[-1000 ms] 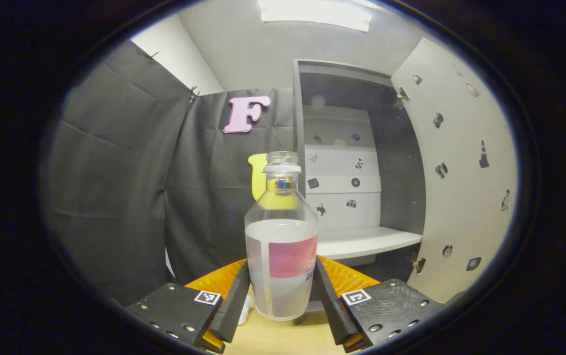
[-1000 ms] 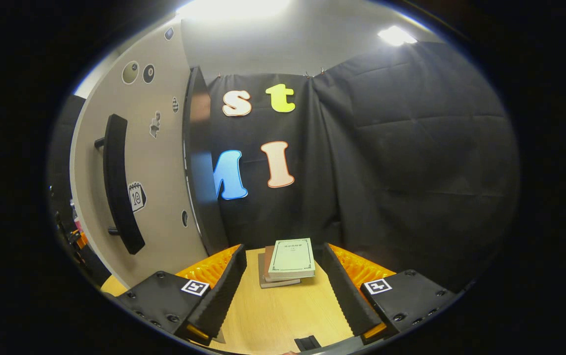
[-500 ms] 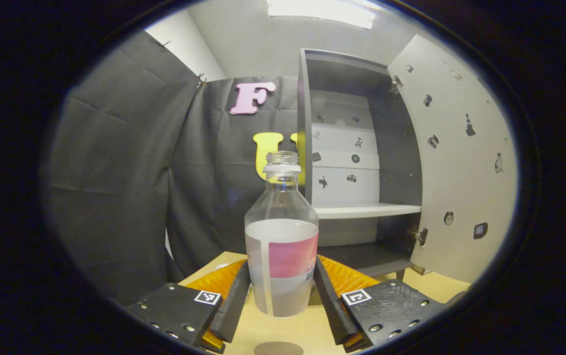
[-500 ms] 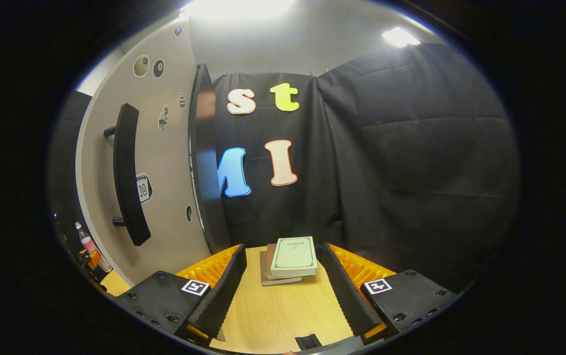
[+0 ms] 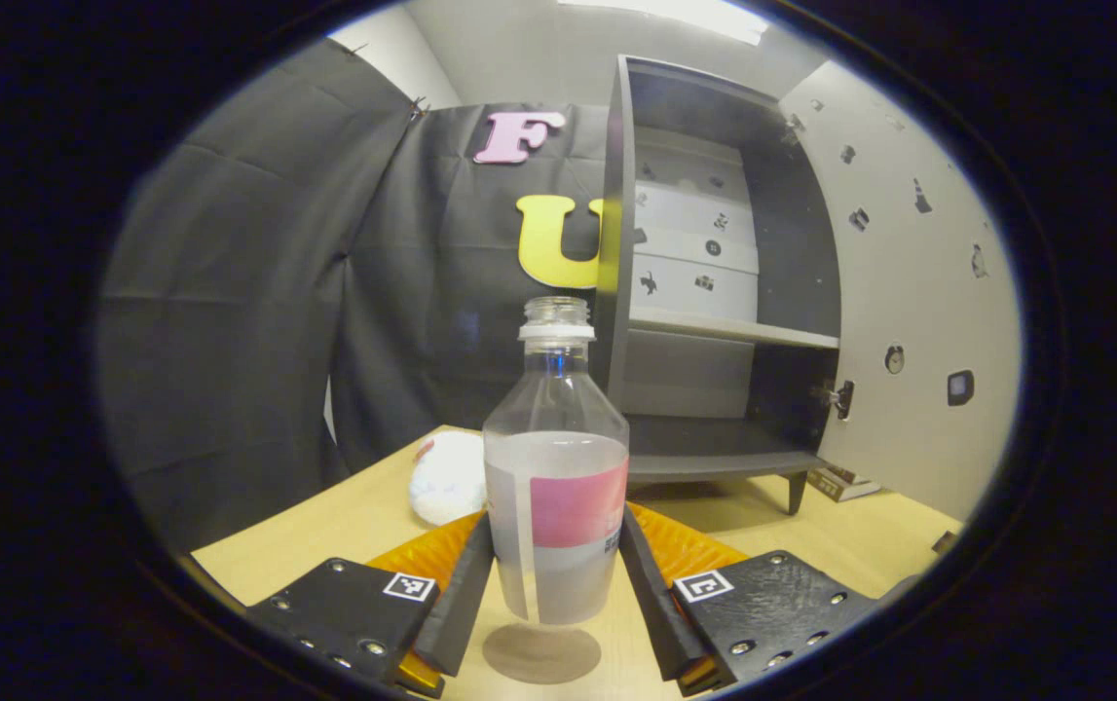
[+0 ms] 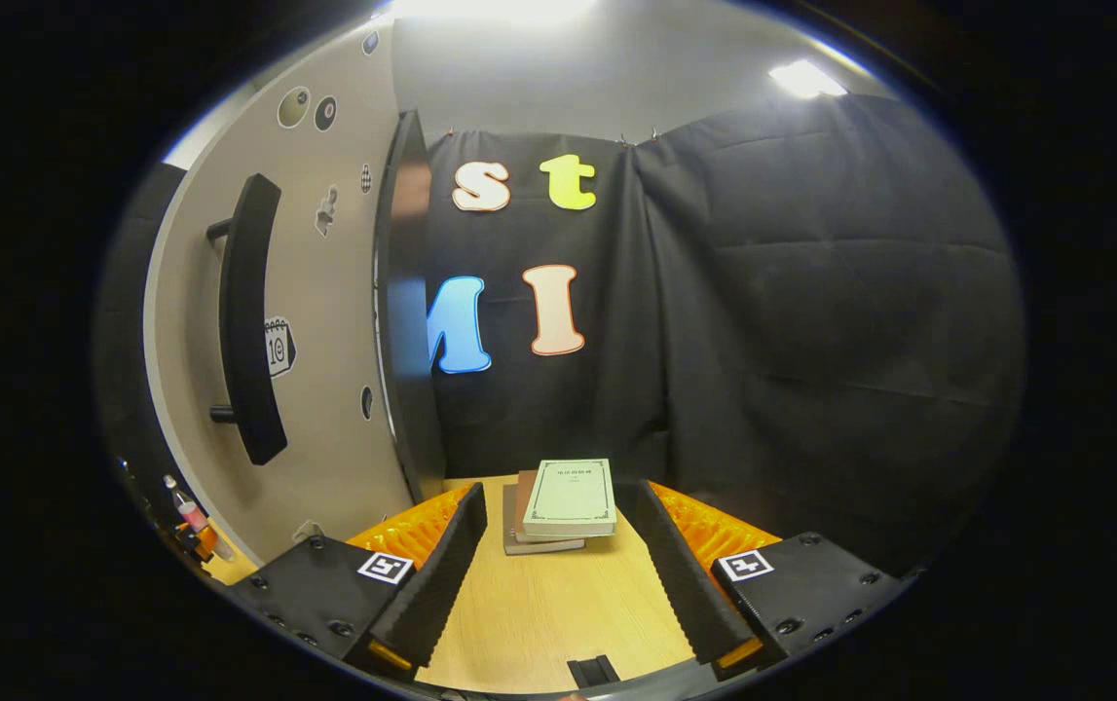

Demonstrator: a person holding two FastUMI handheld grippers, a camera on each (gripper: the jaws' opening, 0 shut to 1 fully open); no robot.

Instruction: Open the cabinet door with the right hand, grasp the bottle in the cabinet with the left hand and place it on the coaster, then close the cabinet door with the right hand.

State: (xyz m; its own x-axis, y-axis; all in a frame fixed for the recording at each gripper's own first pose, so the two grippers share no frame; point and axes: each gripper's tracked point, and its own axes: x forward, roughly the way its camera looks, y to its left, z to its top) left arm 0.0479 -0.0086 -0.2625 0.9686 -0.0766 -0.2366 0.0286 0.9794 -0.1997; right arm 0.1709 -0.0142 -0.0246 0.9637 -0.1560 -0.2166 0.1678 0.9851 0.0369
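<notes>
A clear bottle with a pink-and-white label and no cap stands upright between my left gripper's fingers, which are shut on its lower body. The left gripper holds it just over a round brown coaster on the wooden table; whether they touch is unclear. Behind it the grey cabinet stands open, its door swung out to the right. In the right gripper view my right gripper is open over the table, beside the door's outer face and its black handle. The bottle shows small at the far left.
A white plush object lies on the table left of the cabinet. A small stack of books sits ahead of the right gripper; the books also peek out under the open door. Black cloth walls close in behind.
My left gripper has come down with the bottle from shelf height toward the table, and the coaster has come into view under it. The right gripper has barely shifted.
</notes>
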